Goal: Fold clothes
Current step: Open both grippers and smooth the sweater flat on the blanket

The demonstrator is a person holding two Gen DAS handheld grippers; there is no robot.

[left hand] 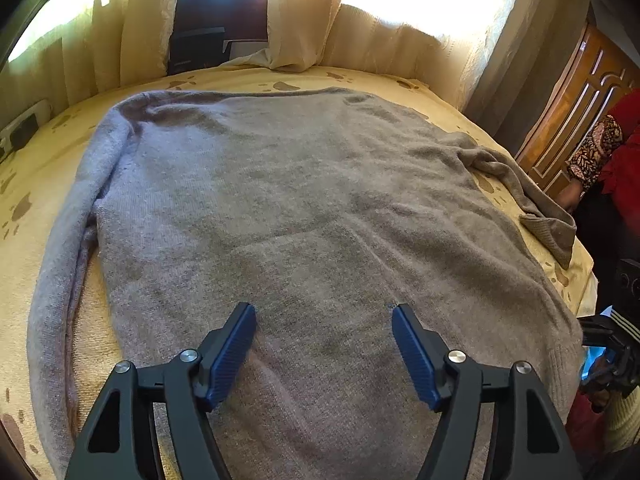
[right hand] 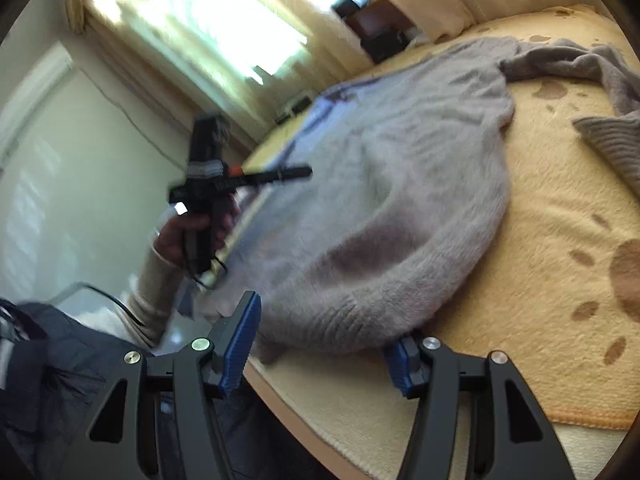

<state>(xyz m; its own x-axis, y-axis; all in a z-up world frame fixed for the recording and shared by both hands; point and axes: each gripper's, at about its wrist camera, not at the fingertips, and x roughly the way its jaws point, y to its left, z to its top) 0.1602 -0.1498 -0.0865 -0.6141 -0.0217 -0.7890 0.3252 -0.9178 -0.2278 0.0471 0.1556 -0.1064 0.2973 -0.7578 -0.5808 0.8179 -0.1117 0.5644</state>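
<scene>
A grey knitted sweater (left hand: 312, 208) lies spread flat on a yellow paw-print blanket (left hand: 24, 264), hem toward me, one sleeve (left hand: 520, 184) bunched at the right edge. My left gripper (left hand: 324, 320) is open and empty, hovering just above the hem area. In the right wrist view the same sweater (right hand: 400, 200) lies on the blanket (right hand: 560, 280). My right gripper (right hand: 324, 332) is open, its jaws straddling the sweater's near hem corner; the right fingertip (right hand: 400, 356) is partly hidden under the cloth. The left hand-held gripper (right hand: 224, 184) shows there above the bed's edge.
Cream curtains (left hand: 304, 20) and bright windows stand behind the bed. A dark cabinet (left hand: 216, 28) sits between the curtains. A wooden door (left hand: 576, 112) and a person in red (left hand: 624, 152) are at the right. The sleeve cuff (right hand: 612, 140) lies at the right.
</scene>
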